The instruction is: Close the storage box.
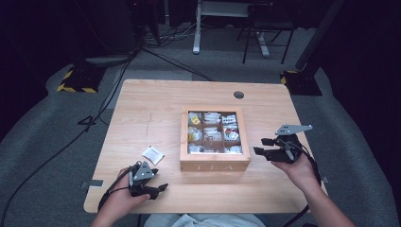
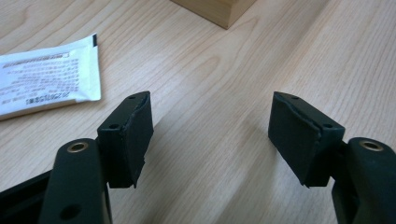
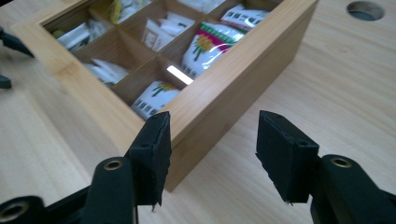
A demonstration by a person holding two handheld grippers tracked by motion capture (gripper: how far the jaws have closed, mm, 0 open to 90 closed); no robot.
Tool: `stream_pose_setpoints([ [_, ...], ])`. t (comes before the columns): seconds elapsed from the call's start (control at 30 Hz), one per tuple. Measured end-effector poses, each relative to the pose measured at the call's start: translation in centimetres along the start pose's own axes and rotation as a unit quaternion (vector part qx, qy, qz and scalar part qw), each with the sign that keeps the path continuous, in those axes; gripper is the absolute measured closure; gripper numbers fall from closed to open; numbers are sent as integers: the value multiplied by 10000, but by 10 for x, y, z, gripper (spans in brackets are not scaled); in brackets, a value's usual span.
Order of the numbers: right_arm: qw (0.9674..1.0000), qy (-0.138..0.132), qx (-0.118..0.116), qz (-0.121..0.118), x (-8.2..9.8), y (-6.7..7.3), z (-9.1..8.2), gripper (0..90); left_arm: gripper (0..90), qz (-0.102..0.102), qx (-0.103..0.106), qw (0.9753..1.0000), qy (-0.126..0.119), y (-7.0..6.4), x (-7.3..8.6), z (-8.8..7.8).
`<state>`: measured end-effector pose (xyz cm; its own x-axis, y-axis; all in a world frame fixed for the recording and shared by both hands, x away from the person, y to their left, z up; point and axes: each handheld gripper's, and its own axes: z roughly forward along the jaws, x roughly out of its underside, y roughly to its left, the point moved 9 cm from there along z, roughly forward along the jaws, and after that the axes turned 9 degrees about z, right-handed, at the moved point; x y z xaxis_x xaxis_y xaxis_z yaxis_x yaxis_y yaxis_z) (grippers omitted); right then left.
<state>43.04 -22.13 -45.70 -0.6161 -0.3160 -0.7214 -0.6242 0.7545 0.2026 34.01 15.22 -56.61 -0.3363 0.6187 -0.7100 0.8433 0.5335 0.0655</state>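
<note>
Left gripper [image 2: 211,135]: jaws apart, nothing between them, bare wooden surface [image 2: 224,84] beneath. A white sachet [image 2: 46,77] lies flat just ahead and to their left, untouched. Right gripper [image 3: 212,156]: jaws apart, empty, pointing at the near corner of the wooden tea box [image 3: 233,88], just short of its side wall. The box's compartments hold packets [image 3: 208,44].

A tea box [image 1: 215,163] sits mid-bench [image 1: 151,99], its nine compartments filled with tea bags [image 1: 212,118]. A loose sachet [image 1: 153,154] lies on the bench just left of the box's near corner. The left gripper [image 1: 161,189] is nearer than the sachet; the right gripper [image 1: 263,146] is right of the box.
</note>
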Motion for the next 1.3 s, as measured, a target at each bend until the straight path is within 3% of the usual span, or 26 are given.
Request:
stream_pose_setpoints([
  [0.17,9997,-141,107,169,-3,-21,1,434,316,-31,-73,10000,11,2,3,-3],
  [0.53,9968,-637,477,81,-7,-59,7,406,315,-152,-239,9996,35,5,11,-10],
  [0.73,9964,-570,608,131,5,-82,16,414,314,-168,-230,9996,35,6,11,-10],
  [0.87,9966,-546,536,309,14,-94,23,413,314,-172,-235,9996,35,6,11,-10],
  [1.13,9953,-419,735,472,33,-111,33,413,312,-178,-233,9996,32,6,11,-10],
  [1.3,9950,-354,769,525,42,-114,37,416,310,-171,-235,9996,39,6,11,-10],
])
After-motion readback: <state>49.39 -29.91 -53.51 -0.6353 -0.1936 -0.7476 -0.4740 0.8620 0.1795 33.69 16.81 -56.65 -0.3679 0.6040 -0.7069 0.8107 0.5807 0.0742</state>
